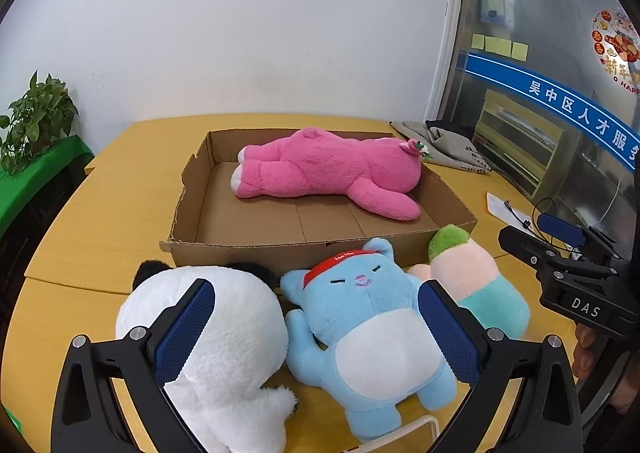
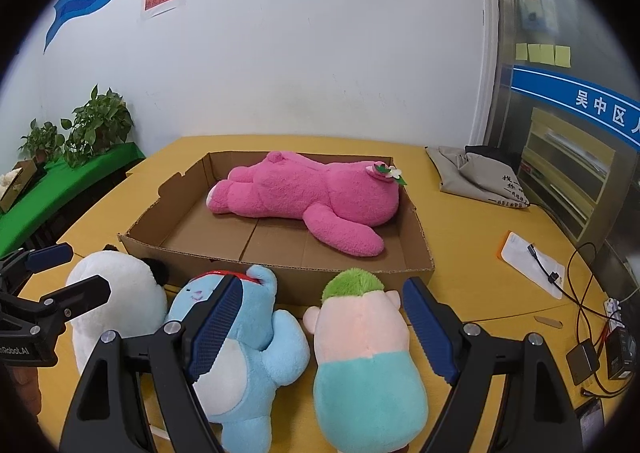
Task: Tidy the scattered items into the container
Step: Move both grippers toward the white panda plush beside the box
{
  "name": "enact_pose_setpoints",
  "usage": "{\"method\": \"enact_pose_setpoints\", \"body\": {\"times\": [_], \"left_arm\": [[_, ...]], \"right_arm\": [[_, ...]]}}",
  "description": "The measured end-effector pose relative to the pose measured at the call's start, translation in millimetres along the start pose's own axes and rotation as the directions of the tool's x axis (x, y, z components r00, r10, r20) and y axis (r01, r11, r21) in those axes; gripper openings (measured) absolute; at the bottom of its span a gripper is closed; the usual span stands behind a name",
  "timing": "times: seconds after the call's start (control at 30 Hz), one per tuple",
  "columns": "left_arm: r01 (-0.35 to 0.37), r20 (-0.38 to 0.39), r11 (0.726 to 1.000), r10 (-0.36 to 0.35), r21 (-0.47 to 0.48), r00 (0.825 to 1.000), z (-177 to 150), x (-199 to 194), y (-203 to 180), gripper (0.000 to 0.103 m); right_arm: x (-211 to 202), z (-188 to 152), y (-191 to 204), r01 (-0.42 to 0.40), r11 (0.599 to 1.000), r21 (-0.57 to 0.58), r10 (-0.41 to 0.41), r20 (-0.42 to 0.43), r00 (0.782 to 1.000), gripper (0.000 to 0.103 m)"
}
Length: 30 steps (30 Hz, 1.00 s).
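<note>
Yellow desk (image 2: 472, 237) carried three plush toys low in frame, crowded against the cardboard box (image 2: 418, 241) already holding the pink bear (image 2: 312, 193). Your right gripper (image 2: 320, 325) stood released around the green-haired doll (image 2: 364, 337) and your left gripper (image 1: 316, 329) gaped over the blue cat (image 1: 368, 329). Closing could have pinched the neighbouring white panda (image 1: 216, 329) or shoved toys against the box wall, because they touched.

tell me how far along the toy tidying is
Done: the pink bear lies inside the cardboard box. In hand: nothing; the left gripper and right gripper are both open above the toys. Left: the white panda, blue cat and green-haired doll, all on the table before the box.
</note>
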<state>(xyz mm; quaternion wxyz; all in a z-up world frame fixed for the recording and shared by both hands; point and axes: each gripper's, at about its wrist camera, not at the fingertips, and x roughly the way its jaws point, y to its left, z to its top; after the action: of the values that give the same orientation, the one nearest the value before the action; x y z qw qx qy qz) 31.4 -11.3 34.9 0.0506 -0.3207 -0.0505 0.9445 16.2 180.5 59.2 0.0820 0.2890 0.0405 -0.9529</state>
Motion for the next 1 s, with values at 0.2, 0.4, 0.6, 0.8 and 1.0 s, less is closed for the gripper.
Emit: {"method": "enact_pose_setpoints", "body": {"times": [0.2,0.4,0.6,0.8,1.0], "left_arm": [[0.025,0.016,1.000,-0.025,-0.002,1.000,-1.4,-4.9,7.2,0.103],[0.043,0.017,0.999,-0.043,-0.008,0.999,-6.7,-4.0,12.9,0.103],[0.032,0.006,0.999,-0.032,-0.036,0.999,-9.4,-3.0,28.8,0.103],[0.039,0.008,0.998,-0.039,-0.051,0.999,-11.1,-1.3,41.6,0.103],[0.062,0.002,0.997,-0.061,-0.039,0.998,-15.9,-0.9,47.5,0.103]], "right_arm": [[5.3,-6.0,6.4,-0.012,1.000,0.009,0.012,-0.016,1.000,0.082],[7.2,-9.5,10.5,-0.002,1.000,0.000,0.002,-0.030,1.000,0.082],[9.1,-7.6,17.7,0.004,1.000,-0.003,-0.004,-0.031,1.000,0.082],[11.7,-10.1,27.7,0.006,1.000,-0.020,-0.007,-0.044,0.999,0.082],[15.1,-10.9,30.3,0.012,1.000,-0.025,-0.013,-0.056,0.998,0.082]]}}
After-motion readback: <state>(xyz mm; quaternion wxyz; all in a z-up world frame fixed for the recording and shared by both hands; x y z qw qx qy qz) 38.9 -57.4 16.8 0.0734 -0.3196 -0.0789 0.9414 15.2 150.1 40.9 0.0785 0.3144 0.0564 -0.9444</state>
